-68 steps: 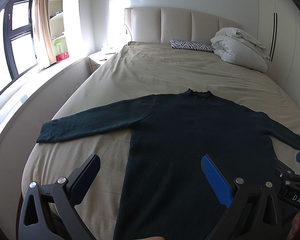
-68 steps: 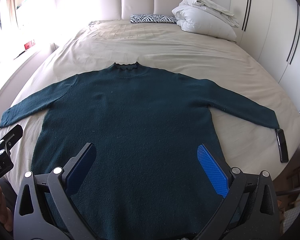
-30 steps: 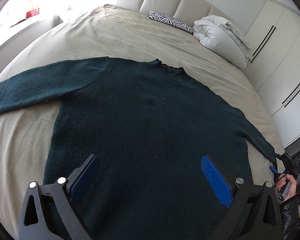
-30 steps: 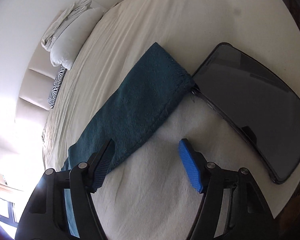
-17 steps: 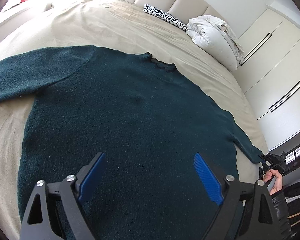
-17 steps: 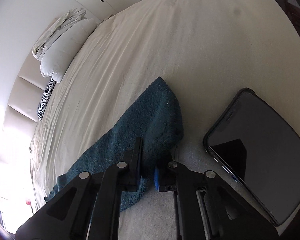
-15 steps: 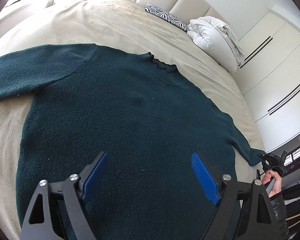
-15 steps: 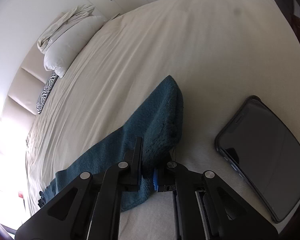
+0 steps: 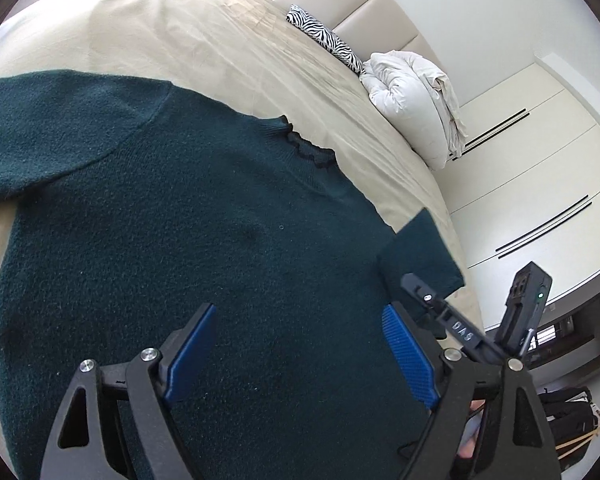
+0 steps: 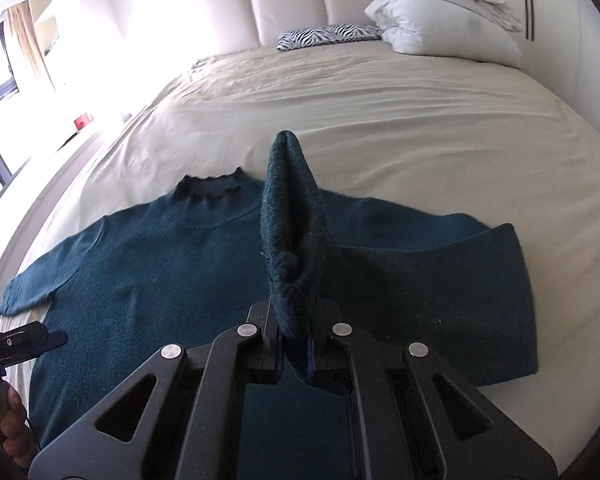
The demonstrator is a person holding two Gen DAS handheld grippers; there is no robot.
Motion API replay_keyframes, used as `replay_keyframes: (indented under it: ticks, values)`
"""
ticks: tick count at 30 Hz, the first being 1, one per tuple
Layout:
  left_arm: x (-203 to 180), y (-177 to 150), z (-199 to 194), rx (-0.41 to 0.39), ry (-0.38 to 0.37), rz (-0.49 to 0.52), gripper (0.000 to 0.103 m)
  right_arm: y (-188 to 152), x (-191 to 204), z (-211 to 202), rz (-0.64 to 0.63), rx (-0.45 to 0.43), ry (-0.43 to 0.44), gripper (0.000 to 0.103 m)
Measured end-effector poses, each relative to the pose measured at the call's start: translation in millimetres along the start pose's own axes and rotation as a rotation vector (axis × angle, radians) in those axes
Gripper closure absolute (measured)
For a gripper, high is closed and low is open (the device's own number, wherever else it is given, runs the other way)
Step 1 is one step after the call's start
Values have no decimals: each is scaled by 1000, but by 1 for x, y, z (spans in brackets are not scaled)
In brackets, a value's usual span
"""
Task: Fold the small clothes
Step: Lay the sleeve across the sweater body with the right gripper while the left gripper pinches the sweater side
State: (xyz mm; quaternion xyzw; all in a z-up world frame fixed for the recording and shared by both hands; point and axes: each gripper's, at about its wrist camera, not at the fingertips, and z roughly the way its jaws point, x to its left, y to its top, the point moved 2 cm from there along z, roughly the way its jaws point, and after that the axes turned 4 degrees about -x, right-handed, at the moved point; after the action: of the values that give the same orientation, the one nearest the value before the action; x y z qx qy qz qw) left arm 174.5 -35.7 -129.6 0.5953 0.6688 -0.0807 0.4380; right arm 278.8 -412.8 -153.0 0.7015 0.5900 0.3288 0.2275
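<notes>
A dark green sweater (image 9: 188, 240) lies flat on the beige bed (image 9: 228, 52), neck toward the headboard. My right gripper (image 10: 296, 344) is shut on the cuff of the sweater's right sleeve (image 10: 290, 216). It holds the sleeve lifted and folded inward over the sweater body (image 10: 160, 272). In the left wrist view the raised sleeve (image 9: 420, 256) and the right gripper (image 9: 424, 294) show at the right. My left gripper (image 9: 300, 344) is open and empty, hovering over the sweater's lower body. The left sleeve (image 9: 40, 120) lies spread out flat.
A white folded duvet (image 10: 444, 20) and a zebra-print pillow (image 10: 328, 36) lie by the padded headboard (image 10: 300, 4). White wardrobe doors (image 9: 540, 168) stand right of the bed. A window with a curtain (image 10: 24, 48) is at the left.
My right gripper closed on the right sleeve cuff beside a phone, lifted it and carried it inward over the sweater body. My left gripper moved over the body, staying open.
</notes>
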Motion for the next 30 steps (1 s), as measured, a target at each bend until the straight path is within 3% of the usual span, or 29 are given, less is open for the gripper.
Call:
replay_keyframes:
  ticks: [5, 7, 8, 9, 10, 14, 16, 19, 22, 23, 30]
  values:
    - [0, 3, 26, 65, -60, -58, 15, -38, 57, 50, -38, 150, 22, 86]
    - [-6, 2, 36, 82, -73, -58, 11, -69, 78, 33, -37, 111, 20, 81]
    - [-9, 3, 42, 91, -78, -61, 10, -72, 80, 28, -48, 96, 29, 71]
    - [-11, 3, 48, 102, -81, -68, 10, -77, 83, 21, -51, 95, 44, 52]
    - [-13, 4, 55, 112, -85, -78, 10, -89, 92, 8, -46, 93, 59, 46]
    - [-29, 3, 83, 162, -86, -64, 11, -115, 111, -37, -68, 70, 78, 44]
    - [-36, 3, 98, 179, -52, -41, 15, -120, 100, -51, -20, 78, 98, 44]
    - [-45, 5, 111, 180, 6, -7, 36, -123, 76, -72, 82, 68, 138, 44]
    - [-54, 7, 119, 190, 68, 48, 76, -120, 50, -95, 162, 28, 147, 44]
    - [-56, 7, 121, 197, 75, 66, 94, -119, 42, -101, 191, 17, 150, 44]
    - [-52, 23, 84, 92, 104, 173, 95, -111, -10, -124, 346, -41, 155, 44]
